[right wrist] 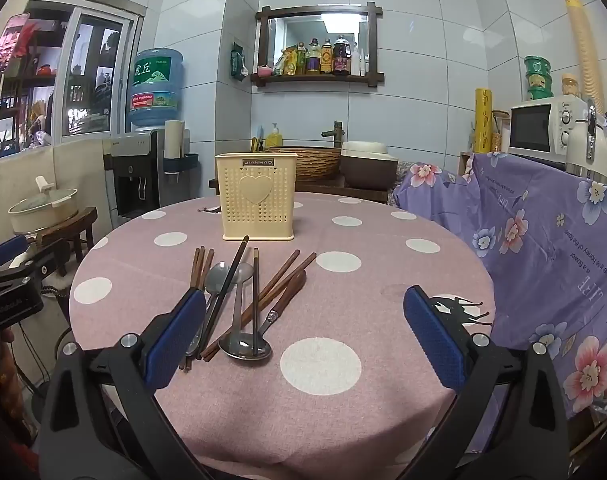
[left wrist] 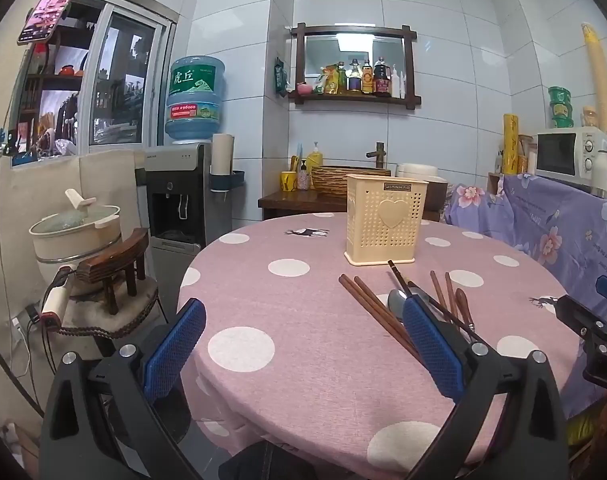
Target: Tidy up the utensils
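Note:
A cream perforated utensil holder with a heart on its front stands upright toward the far side of the round table. In front of it lies a loose pile: brown wooden chopsticks, dark chopsticks, metal spoons and a wooden-handled utensil. My left gripper hovers open over the near left of the table, its right finger overlapping the pile. My right gripper is open, with nothing between its fingers, the pile just inside its left finger.
The table wears a pink cloth with white dots. A flowered purple sheet covers furniture on the right, with a microwave above. A water dispenser, a pot on a stool and a sink counter stand behind.

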Demonstrator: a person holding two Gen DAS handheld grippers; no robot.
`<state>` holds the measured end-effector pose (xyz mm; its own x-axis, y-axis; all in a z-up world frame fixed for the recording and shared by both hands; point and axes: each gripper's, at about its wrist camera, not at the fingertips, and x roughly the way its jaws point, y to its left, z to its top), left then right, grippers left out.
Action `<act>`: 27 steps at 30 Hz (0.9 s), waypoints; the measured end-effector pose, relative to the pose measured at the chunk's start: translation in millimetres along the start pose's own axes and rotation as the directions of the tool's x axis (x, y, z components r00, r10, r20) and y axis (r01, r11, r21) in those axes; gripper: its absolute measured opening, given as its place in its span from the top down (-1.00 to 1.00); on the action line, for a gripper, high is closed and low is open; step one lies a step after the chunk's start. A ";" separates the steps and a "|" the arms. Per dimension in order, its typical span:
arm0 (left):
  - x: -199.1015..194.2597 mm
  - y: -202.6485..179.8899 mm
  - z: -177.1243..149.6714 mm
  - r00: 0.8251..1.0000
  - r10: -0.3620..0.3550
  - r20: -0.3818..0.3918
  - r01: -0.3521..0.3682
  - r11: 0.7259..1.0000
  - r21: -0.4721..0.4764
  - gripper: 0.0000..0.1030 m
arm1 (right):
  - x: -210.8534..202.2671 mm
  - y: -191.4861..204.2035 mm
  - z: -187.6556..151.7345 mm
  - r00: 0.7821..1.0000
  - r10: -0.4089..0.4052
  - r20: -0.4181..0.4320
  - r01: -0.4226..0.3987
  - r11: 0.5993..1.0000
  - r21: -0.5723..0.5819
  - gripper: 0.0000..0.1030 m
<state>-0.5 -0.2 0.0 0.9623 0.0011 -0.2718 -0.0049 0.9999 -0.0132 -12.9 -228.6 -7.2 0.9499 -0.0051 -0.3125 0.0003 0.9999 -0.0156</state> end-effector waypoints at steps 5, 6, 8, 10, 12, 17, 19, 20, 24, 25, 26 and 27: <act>2.6 -0.3 0.5 1.000 0.008 -0.011 -0.008 1.000 0.001 -0.90 | -0.4 -0.1 -0.2 1.000 0.002 0.006 -0.002 1.000 0.003 -0.90; -0.1 0.1 0.4 1.000 0.004 -0.001 -0.004 1.000 0.000 -0.90 | -0.5 -0.1 -0.2 1.000 0.002 0.006 -0.002 1.000 0.004 -0.90; -0.7 0.3 0.5 1.000 0.006 -0.001 -0.006 1.000 -0.001 -0.90 | -0.6 -0.1 -0.3 1.000 0.001 0.007 -0.001 1.000 0.004 -0.90; 1.1 2.1 -1.6 1.000 0.006 -0.003 -0.006 1.000 0.001 -0.90 | -0.6 -0.2 -0.3 1.000 0.003 0.007 -0.003 1.000 0.005 -0.90; 1.5 2.5 -2.2 1.000 0.010 -0.006 -0.010 1.000 0.002 -0.90 | -0.6 -0.1 -0.4 1.000 0.002 0.006 -0.002 1.000 0.005 -0.90; 3.2 3.8 -2.6 1.000 0.014 -0.013 -0.014 1.000 -0.005 -0.90 | -0.8 -0.2 -0.4 1.000 0.002 0.006 -0.002 1.000 0.005 -0.90; 3.4 4.0 -2.8 1.000 0.015 -0.012 -0.015 1.000 -0.004 -0.90 | -0.5 -0.1 -0.5 1.000 0.002 0.006 -0.002 1.000 0.005 -0.90; 3.3 4.3 -2.9 1.000 0.015 -0.012 -0.015 1.000 -0.003 -0.90 | -0.7 -0.3 -0.2 1.000 0.002 0.005 -0.002 1.000 0.005 -0.90; 3.5 5.2 -2.9 1.000 0.013 -0.013 -0.013 1.000 -0.005 -0.90 | -2.0 -1.4 1.0 1.000 0.002 0.007 -0.002 1.000 0.006 -0.90; 3.6 5.8 -3.1 1.000 0.013 -0.015 -0.013 1.000 -0.004 -0.90 | -2.1 -1.6 1.1 1.000 0.002 0.007 -0.003 1.000 0.007 -0.90; 3.9 6.0 -3.2 1.000 0.014 -0.015 -0.014 1.000 -0.004 -0.90 | -2.5 -1.9 1.6 1.000 0.002 0.006 -0.002 1.000 0.006 -0.90; 3.9 6.1 -3.3 1.000 0.014 -0.016 -0.014 1.000 -0.004 -0.90 | -2.6 -2.0 1.8 1.000 0.002 0.005 -0.002 1.000 0.005 -0.90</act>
<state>2.4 5.9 -4.3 0.9578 0.0152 -0.2869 -0.0197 0.9997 -0.0128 -14.8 -230.5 -4.6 0.9514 -0.0026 -0.3078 -0.0004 1.0000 -0.0096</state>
